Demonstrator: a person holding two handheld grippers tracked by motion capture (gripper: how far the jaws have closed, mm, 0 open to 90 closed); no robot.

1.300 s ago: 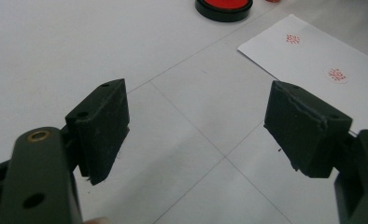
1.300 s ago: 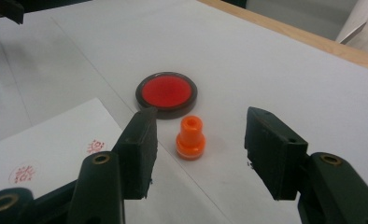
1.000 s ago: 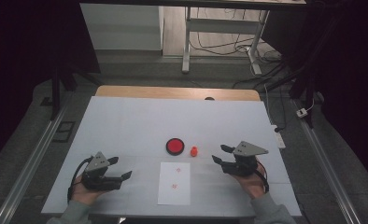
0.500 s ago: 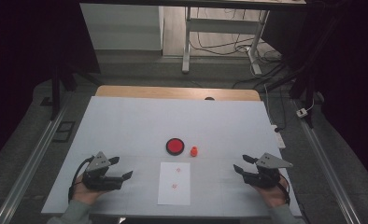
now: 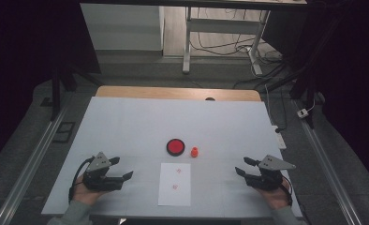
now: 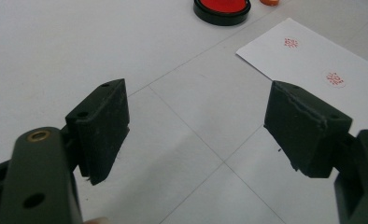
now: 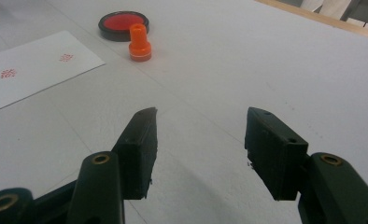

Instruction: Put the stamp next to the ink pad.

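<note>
the right gripper point(image 5: 244, 167) rests low over the table at about four o'clock in the high view, its jaws standing wide with only bare tabletop between them. the left gripper point(image 5: 122, 168) sits at about eight o'clock, jaws just as wide and holding nothing. both point inward toward the middle, well apart from each other.

between them lies a white sheet of paper point(image 5: 174, 183) at six o'clock, flat on the table, bearing two small red stamp marks point(image 5: 178, 171), one above the other; their print is too small to read. just beyond the sheet's far edge stands a small orange stamp point(image 5: 194, 152), upright, and just beside it at its nine o'clock lies a round red ink pad point(image 5: 175, 146) in a black rim. the two are close but not touching. from the right gripper view the stamp point(image 7: 139, 43) stands at eleven o'clock ahead of the jaws, with open table in between.

the table point(image 5: 126, 122) is pale grey-white with faint seam lines, and a wooden strip point(image 5: 173, 93) runs along its far edge. around it the room is dark; metal rails point(image 5: 28, 164) flank both sides, and beyond at twelve o'clock stand a white cabinet point(image 5: 121, 28), a metal frame leg point(image 5: 187, 42) and loose cables point(image 5: 220, 44) on the floor
</note>
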